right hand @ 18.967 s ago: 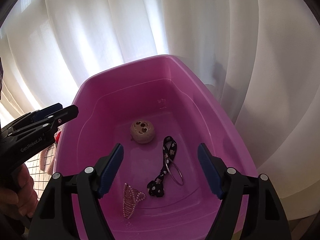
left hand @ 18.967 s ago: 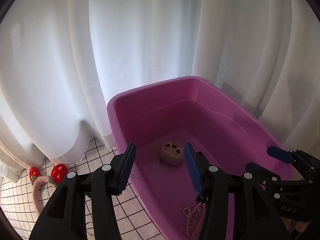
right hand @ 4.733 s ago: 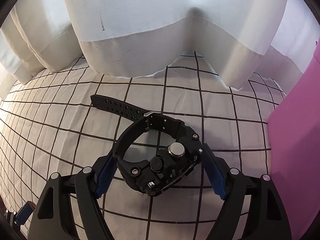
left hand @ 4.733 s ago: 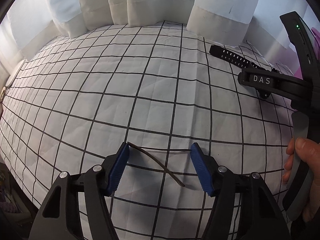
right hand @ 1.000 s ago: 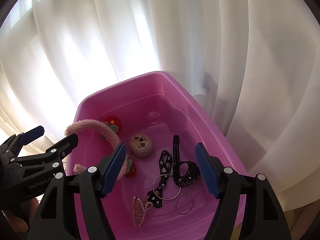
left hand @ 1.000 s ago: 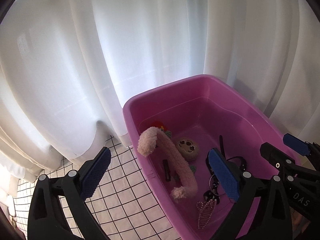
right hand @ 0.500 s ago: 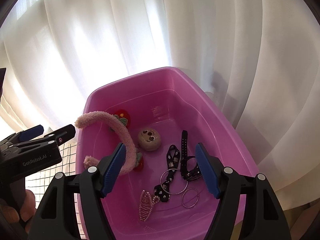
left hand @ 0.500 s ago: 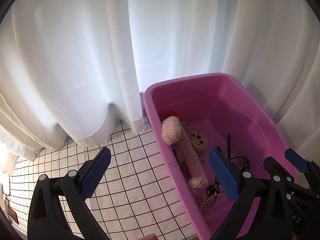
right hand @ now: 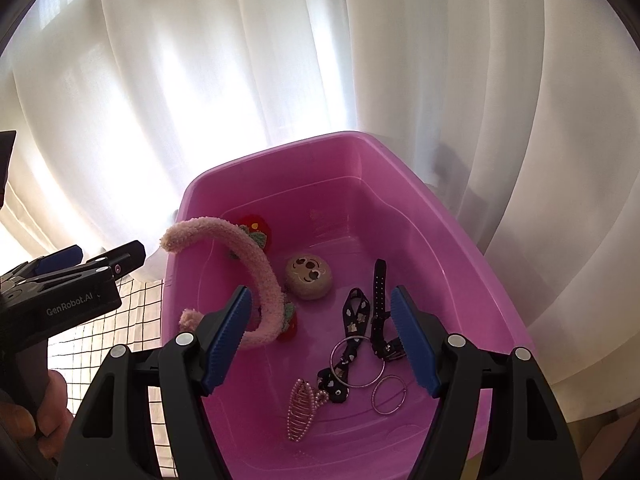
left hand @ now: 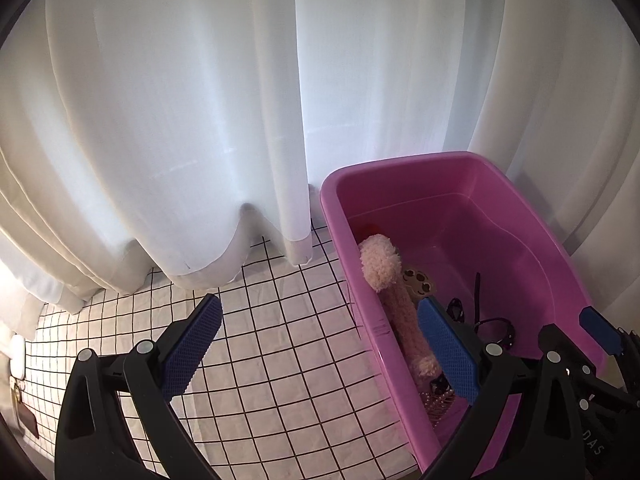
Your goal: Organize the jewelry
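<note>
A pink plastic tub (right hand: 472, 264) (left hand: 532, 216) holds the jewelry. A fuzzy pink headband (right hand: 256, 268) (left hand: 396, 304) with red strawberries leans on its left wall. Beside it lie a round tan smiley piece (right hand: 308, 274), a black watch (right hand: 380, 312), a patterned black strap (right hand: 348, 344), two metal rings (right hand: 390, 394) and a pearl hair clip (right hand: 300, 412). My right gripper (right hand: 320, 344) is open and empty above the tub. My left gripper (left hand: 316, 352) is open and empty, straddling the tub's left wall; it also shows in the right wrist view (right hand: 72, 284).
White curtains (left hand: 200, 100) hang close behind the tub and reach the surface. A white cloth with a black grid (left hand: 280, 360) covers the surface left of the tub. Small objects (left hand: 18, 364) lie at the far left edge.
The left gripper has swung left, so the tub sits further right in its view and more grid cloth shows. The right gripper has barely moved. The headband rests in the tub.
</note>
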Available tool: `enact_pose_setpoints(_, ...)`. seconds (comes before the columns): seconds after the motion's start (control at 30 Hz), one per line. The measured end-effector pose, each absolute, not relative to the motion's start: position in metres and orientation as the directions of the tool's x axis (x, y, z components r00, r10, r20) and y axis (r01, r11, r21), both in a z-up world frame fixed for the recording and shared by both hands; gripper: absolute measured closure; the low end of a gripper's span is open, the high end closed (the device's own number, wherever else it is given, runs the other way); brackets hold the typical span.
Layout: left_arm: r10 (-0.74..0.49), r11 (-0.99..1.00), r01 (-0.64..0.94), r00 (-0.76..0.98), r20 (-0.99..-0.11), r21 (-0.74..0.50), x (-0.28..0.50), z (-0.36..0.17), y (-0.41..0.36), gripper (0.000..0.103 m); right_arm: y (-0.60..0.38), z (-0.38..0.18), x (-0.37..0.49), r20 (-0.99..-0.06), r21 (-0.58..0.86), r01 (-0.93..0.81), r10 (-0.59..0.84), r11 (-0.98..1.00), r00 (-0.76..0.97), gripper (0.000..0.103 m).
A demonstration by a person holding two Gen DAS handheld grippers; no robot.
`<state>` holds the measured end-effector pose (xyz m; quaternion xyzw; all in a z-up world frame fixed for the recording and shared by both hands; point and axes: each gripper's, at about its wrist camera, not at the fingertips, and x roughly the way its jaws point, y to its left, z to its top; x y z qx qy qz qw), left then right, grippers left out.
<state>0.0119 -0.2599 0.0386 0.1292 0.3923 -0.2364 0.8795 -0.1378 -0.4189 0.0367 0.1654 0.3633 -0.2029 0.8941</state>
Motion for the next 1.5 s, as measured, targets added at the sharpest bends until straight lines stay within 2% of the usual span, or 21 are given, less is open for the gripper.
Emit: enact_pose_setpoints(1.5, -0.305, 0.872, 0.489, 0.569, -0.764, 0.016, 0.015, 0.04, -0.248, 0.007, -0.411, 0.038, -0.138, -0.718, 0.148, 0.481, -0.24, 0.864, 0.653, 0.034)
